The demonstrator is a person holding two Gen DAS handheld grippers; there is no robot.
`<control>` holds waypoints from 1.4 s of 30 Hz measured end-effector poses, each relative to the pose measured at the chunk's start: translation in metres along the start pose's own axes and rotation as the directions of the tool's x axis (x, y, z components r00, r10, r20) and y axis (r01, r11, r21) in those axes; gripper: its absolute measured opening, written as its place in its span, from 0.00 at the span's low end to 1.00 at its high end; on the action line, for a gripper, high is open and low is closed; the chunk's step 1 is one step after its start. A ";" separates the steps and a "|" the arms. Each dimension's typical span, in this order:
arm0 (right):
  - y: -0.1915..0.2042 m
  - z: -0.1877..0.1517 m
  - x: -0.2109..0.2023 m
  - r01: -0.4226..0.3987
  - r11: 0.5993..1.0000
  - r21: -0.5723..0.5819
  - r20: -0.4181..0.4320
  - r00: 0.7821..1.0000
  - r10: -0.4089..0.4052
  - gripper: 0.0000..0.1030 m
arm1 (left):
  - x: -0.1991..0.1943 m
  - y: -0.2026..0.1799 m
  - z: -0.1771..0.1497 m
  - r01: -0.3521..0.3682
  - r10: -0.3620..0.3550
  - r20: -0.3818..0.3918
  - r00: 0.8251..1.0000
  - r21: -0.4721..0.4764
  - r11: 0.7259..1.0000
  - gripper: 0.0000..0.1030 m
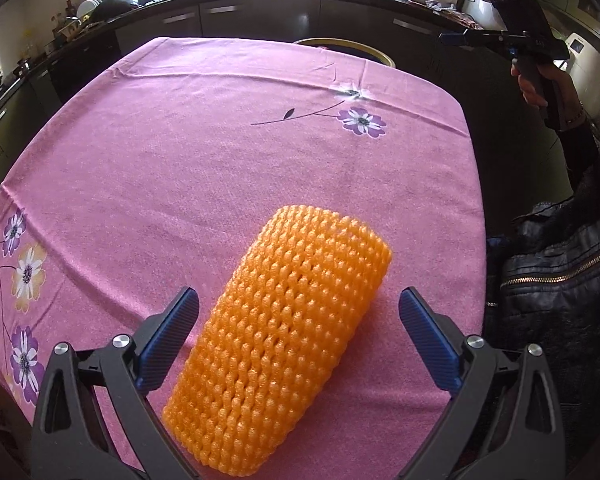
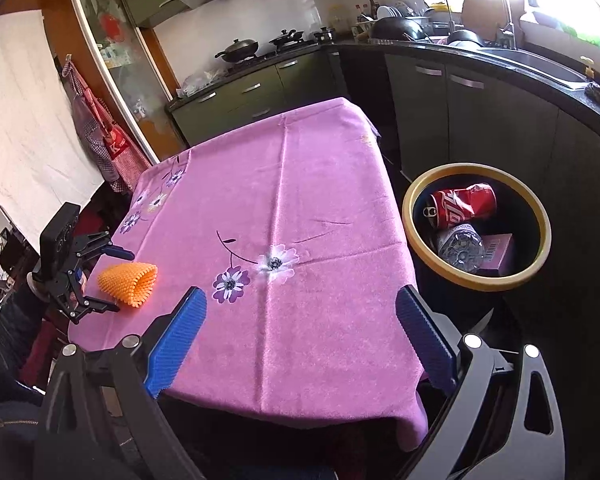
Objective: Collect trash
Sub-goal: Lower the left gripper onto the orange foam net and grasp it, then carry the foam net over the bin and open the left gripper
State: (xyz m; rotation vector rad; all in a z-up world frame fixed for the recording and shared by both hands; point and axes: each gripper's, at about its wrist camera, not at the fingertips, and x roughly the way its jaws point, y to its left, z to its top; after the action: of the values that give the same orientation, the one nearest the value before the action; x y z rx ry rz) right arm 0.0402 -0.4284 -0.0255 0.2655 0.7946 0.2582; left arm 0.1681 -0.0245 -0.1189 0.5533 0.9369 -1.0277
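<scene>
An orange foam net sleeve point(image 1: 278, 340) lies on the pink flowered tablecloth point(image 1: 204, 160). My left gripper point(image 1: 298, 300) is open, its blue fingers on either side of the sleeve's near half, apart from it. In the right wrist view the sleeve point(image 2: 129, 282) shows at the table's left edge with the left gripper point(image 2: 114, 280) around it. My right gripper point(image 2: 300, 300) is open and empty, above the table's near edge. A black trash bin with a yellow rim point(image 2: 416, 248) stands right of the table; it holds a red cola can point(image 2: 462, 204), a crushed plastic bottle point(image 2: 460, 248) and a pink box point(image 2: 498, 252).
The bin's rim point(image 1: 364, 49) shows beyond the table's far edge in the left wrist view, and the right gripper point(image 1: 452, 38) is held in the air at the upper right. Dark kitchen cabinets and counters point(image 2: 480, 92) with pots and dishes surround the table.
</scene>
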 end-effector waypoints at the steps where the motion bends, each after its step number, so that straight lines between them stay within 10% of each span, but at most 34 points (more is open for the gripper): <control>1: 0.000 0.001 0.001 -0.003 1.000 0.001 -0.002 1.000 0.003 0.92 | 0.000 0.000 -0.001 -0.001 0.001 0.000 1.000 0.001 1.000 0.87; 17: 0.009 0.005 0.006 -0.032 0.999 -0.012 -0.007 0.999 0.032 0.92 | -0.003 0.001 -0.012 -0.043 0.047 0.046 0.998 -0.093 0.995 0.61; 27: 0.005 0.001 0.006 -0.055 0.998 -0.008 0.010 0.998 0.055 0.92 | -0.022 -0.001 -0.013 -0.078 0.100 0.114 0.989 -0.182 0.980 0.15; 34: 0.004 -0.002 0.001 -0.053 0.998 -0.015 0.029 0.998 0.054 0.92 | -0.030 -0.022 0.000 -0.162 0.183 0.113 0.977 -0.173 0.971 0.12; 42: 0.001 -0.009 -0.021 -0.002 0.999 -0.040 0.068 0.998 0.005 0.92 | -0.058 -0.062 0.047 -0.270 0.308 0.230 0.923 -0.181 0.946 0.12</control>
State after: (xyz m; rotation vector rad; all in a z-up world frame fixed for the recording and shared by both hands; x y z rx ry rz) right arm 0.0194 -0.4331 -0.0177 0.2373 0.7211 0.2666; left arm 0.1192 -0.0604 -0.0435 0.4101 0.6703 -0.7347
